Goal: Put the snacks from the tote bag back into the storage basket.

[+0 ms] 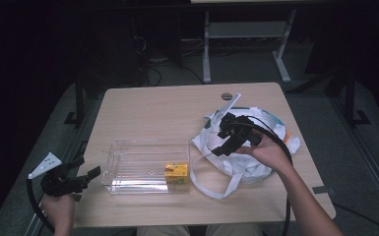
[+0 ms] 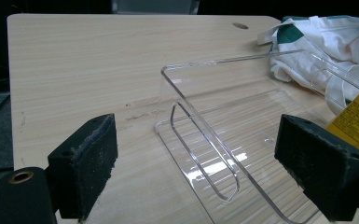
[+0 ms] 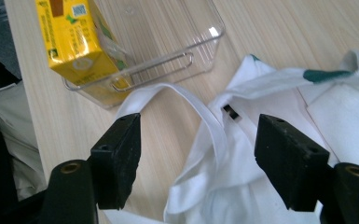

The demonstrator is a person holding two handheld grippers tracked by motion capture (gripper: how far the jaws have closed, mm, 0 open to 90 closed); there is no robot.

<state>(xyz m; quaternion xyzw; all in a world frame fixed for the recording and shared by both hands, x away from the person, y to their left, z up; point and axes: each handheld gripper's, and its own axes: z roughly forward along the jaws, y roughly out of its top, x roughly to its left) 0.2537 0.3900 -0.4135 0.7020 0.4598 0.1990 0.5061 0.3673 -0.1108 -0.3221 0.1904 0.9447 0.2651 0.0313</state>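
White cloth bag (image 1: 246,157) under right gripper (image 3: 200,154), fingers apart and empty; left gripper (image 2: 191,163) likewise, idle by clear tray (image 1: 128,169); next, close on strap (image 3: 205,116).

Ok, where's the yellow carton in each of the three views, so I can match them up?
High view: the yellow carton stands in the near right corner of the clear tray.
Left gripper view: a yellow edge at the far right, above the right jaw.
Right gripper view: top left, inside the tray's end.
Shared landmark: the white cloth bag beside the tray.
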